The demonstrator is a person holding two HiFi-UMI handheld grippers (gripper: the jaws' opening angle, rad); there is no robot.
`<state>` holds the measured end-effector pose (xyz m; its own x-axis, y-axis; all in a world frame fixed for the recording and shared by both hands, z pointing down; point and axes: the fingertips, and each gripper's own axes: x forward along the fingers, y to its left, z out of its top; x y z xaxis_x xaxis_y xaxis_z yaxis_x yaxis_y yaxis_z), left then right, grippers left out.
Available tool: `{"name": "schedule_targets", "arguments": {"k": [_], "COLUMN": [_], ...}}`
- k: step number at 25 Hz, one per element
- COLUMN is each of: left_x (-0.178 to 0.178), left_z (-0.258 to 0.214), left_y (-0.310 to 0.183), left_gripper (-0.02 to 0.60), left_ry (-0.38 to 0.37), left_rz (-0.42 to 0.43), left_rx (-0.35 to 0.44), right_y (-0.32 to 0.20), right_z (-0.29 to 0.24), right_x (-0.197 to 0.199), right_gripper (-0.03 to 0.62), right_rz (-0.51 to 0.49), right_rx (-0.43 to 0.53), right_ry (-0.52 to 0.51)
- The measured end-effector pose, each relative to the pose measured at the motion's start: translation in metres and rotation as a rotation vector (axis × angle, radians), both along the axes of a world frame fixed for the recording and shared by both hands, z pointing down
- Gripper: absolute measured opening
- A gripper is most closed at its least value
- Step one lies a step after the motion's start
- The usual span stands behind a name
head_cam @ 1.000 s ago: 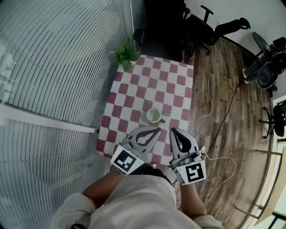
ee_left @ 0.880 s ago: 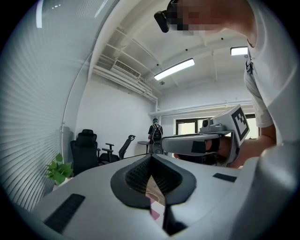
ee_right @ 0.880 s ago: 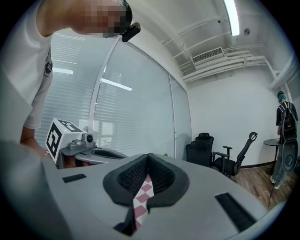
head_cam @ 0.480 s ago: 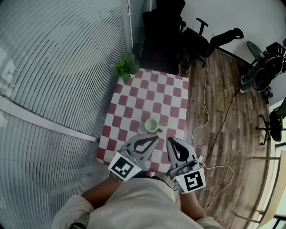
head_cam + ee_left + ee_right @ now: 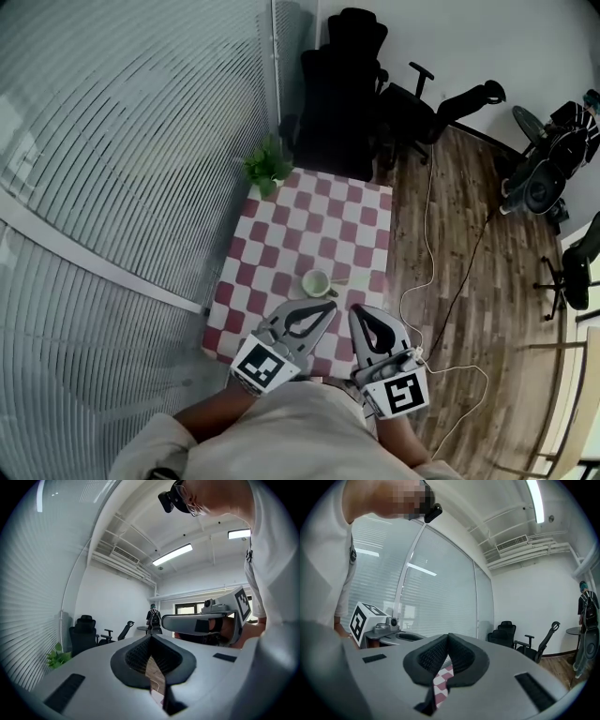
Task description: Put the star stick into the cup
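Note:
A pale green cup (image 5: 316, 281) stands on the red-and-white checked table (image 5: 309, 225), near its front right. A thin pale stick (image 5: 338, 280) lies just right of the cup; it is too small to tell whether the two touch. Both grippers hover above the table's near edge, side by side, short of the cup. My left gripper (image 5: 330, 306) (image 5: 151, 638) is shut with nothing in it. My right gripper (image 5: 357, 310) (image 5: 449, 637) is also shut and empty. Both gripper views point level across the room, so neither shows the cup or the stick.
A small green plant (image 5: 267, 167) sits at the table's far left corner. Black office chairs (image 5: 342, 84) stand behind the table. A white cable (image 5: 424, 248) runs over the wooden floor on the right. Window blinds (image 5: 122, 141) line the left side. A person (image 5: 153, 618) stands far off.
The head view has pulled up and back, so the table and cup look smaller. Both grippers stay shut and empty at the table's near edge.

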<state>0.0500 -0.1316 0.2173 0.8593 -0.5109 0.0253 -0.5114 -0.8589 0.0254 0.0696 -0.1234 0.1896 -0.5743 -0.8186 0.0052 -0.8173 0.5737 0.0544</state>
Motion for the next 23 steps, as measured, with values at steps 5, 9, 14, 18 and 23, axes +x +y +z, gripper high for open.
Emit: {"name": "schedule_targets", "arguments": {"k": [5,9,14,18,23], "left_x": [0.000,-0.003,-0.009,-0.011,-0.013], "left_z": [-0.004,-0.007,-0.011,-0.009,-0.011], "left_y": [-0.004,-0.005,-0.006,-0.005,-0.004], "left_gripper": [0.031,0.031,0.031,0.031,0.031], "left_ry": [0.001,0.005,0.017,0.013,0.010], "left_rz": [0.002,0.000,-0.009,-0.009,-0.009], "left_rx": [0.022,0.022,0.021,0.020,0.024], "right_y": [0.000,0.000,0.000,0.000,0.001], "right_z": [-0.002,-0.003,-0.006,-0.006,-0.010], "right_x": [0.000,-0.001,-0.003,-0.007,-0.009], "right_gripper": [0.031,0.031,0.031,0.031,0.031], "right_rz": [0.002,0.005,0.009,0.005,-0.001], "right_rx": [0.001,0.002,0.010,0.011,0.015], "right_ry": [-0.004,-0.013,-0.011,-0.012,-0.020]}}
